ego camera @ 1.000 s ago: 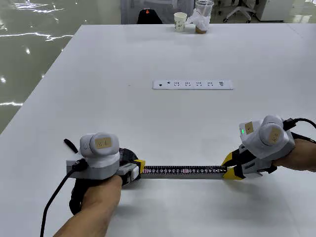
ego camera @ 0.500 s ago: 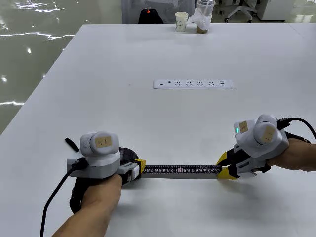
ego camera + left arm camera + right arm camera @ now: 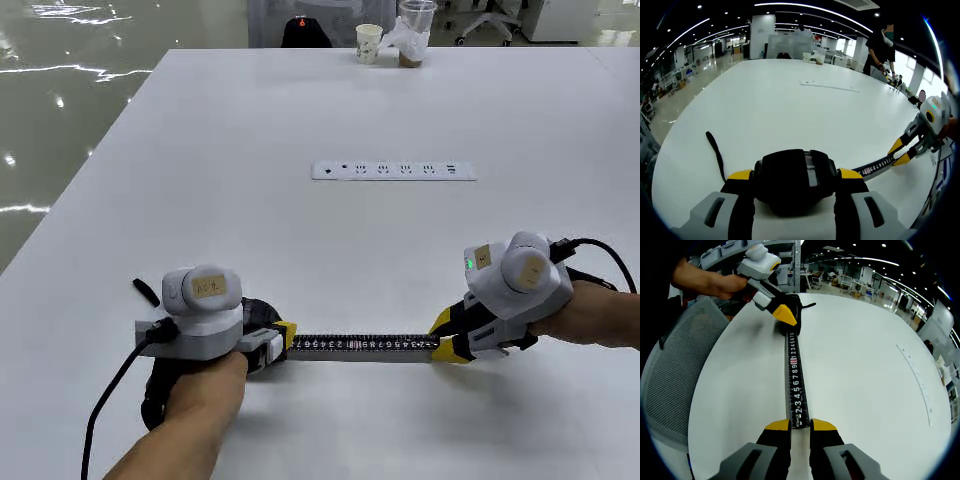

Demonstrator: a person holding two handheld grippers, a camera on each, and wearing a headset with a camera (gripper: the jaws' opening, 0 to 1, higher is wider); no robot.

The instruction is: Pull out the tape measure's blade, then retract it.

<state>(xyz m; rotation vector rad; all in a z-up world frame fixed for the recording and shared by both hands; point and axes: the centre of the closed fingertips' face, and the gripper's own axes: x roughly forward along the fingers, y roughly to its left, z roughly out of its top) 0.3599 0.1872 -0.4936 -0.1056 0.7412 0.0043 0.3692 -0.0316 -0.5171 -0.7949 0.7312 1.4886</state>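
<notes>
The black tape measure case [image 3: 258, 312] lies near the table's front edge, and my left gripper [image 3: 278, 340] is shut on it; its yellow-tipped jaws clamp the case [image 3: 795, 177] from both sides. The blade [image 3: 365, 344] runs flat along the white table to my right gripper [image 3: 445, 335], which is shut on the blade's tip. In the right gripper view the jaws [image 3: 800, 426] pinch the blade [image 3: 795, 380] at its low numbers, and the case [image 3: 792, 310] sits at the far end. The right gripper [image 3: 900, 152] also appears at the right of the left gripper view.
A white power strip [image 3: 393, 171] lies mid-table. Paper cups [image 3: 369, 43] stand at the far edge. The case's black wrist strap [image 3: 145, 292] trails left of my left gripper. A grey mesh chair [image 3: 675, 365] stands beside the table.
My right gripper has moved left toward the case with the blade tip, so less blade is exposed. The left gripper and case have stayed put.
</notes>
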